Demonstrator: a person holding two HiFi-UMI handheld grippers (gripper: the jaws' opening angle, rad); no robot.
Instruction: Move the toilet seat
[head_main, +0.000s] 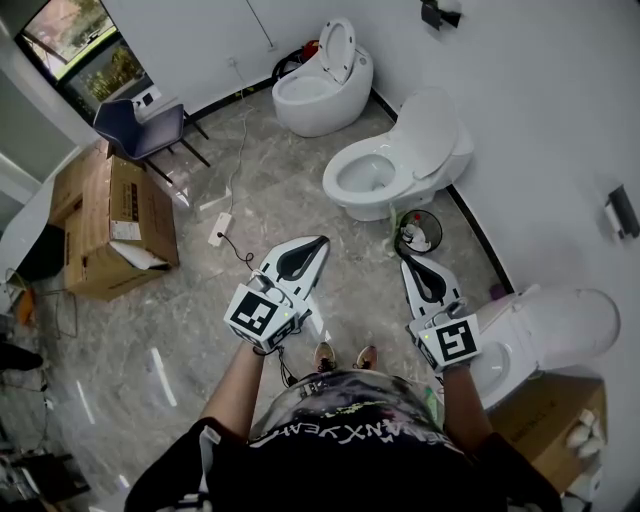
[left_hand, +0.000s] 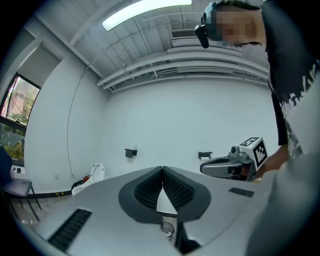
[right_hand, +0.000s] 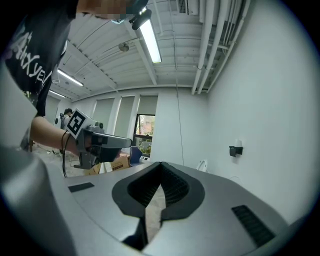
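Observation:
Three white toilets stand along the right wall in the head view. The far toilet (head_main: 322, 80) has its seat raised, the middle toilet (head_main: 392, 165) shows an open bowl with its lid up, and the near toilet (head_main: 548, 328) is just right of my right hand. My left gripper (head_main: 316, 244) and right gripper (head_main: 409, 264) are held level over the floor, apart from every toilet. Both are shut with nothing between the jaws. In the left gripper view the shut left gripper (left_hand: 162, 171) faces the back wall. The right gripper (right_hand: 161, 166) is likewise shut in its own view.
A large cardboard box (head_main: 110, 225) and a blue chair (head_main: 140, 125) are at the left. A power strip (head_main: 220, 228) with a cable lies on the marble floor. A small waste bin (head_main: 418, 232) stands beside the middle toilet. Another box (head_main: 550, 420) is at the lower right.

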